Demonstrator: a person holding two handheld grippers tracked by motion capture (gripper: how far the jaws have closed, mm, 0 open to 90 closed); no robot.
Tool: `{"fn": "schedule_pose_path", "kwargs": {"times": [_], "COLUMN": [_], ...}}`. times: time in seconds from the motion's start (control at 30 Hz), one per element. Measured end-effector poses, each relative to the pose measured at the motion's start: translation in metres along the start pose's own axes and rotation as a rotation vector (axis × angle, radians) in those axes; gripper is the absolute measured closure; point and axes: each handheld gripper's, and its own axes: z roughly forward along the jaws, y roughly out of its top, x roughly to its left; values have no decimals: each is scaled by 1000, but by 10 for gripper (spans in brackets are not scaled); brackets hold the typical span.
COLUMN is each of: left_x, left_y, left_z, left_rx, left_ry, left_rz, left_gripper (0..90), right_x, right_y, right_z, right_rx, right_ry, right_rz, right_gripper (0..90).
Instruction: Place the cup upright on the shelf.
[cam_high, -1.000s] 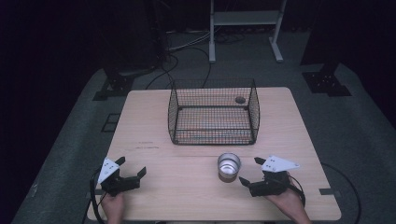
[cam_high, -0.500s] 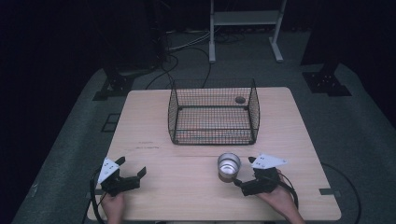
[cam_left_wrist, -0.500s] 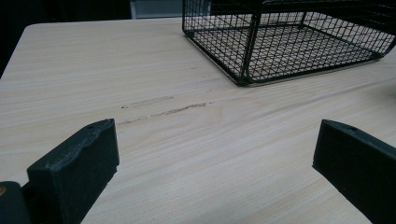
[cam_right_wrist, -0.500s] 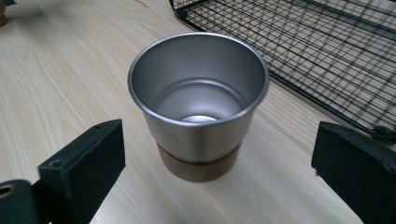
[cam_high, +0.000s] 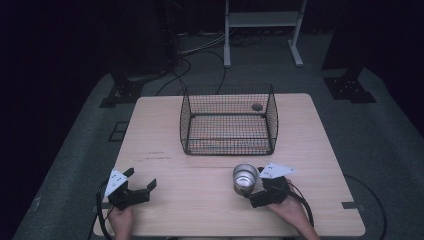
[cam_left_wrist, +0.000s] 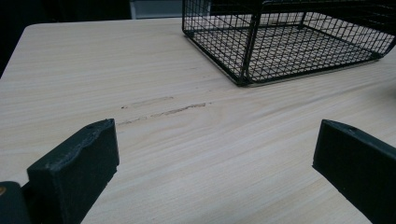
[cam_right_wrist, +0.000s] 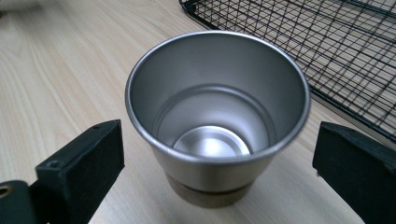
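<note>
The right gripper (cam_high: 248, 192) is held low at the near right of the wooden table (cam_high: 320, 150), with the hand (cam_high: 292, 212) behind it and the jaws spread wide. Between those jaws, as seen in the right gripper view, a steel cup (cam_right_wrist: 217, 114) stands upright on a brown base, empty inside; neither jaw is seen touching its wall (a gap shows on each side). In the high view the cup (cam_high: 245, 178) is found just in front of the gripper, near the table's front middle.

The left gripper (cam_high: 140, 184) is held at the near left corner, well apart from the cup, its jaws likewise open over bare wood.

A black wire basket (cam_high: 227, 122) stands beyond the cup, toward the far middle of the table. Faint scuff marks (cam_left_wrist: 163, 108) are seen on the wood between the left gripper and the basket.
</note>
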Motion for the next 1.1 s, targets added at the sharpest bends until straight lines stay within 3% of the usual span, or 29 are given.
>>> {"fn": "schedule_pose_path", "kwargs": {"times": [0.5, 0.63, 0.73, 0.9, 1.1], "left_x": [0, 0, 0, 0, 0], "left_y": [0, 0, 0, 0, 0], "left_z": [0, 0, 0, 0, 0], "left_rx": [-2, -1, -2, -2, -1], "left_ry": [-1, -1, 0, -1, -1], "left_rz": [-1, -1, -2, -1, -3], "left_gripper": [0, 0, 0, 0, 0], "right_x": [2, 2, 1, 2, -1], "right_y": [9, 9, 9, 10, 12], "right_z": [18, 20, 19, 16, 9], "right_rx": [6, 10, 4, -14, -40], "right_ry": [17, 7, 3, -2, 4], "right_rz": [-8, -4, -3, -8, 22], "right_gripper": [19, 64, 137, 163, 177]}}
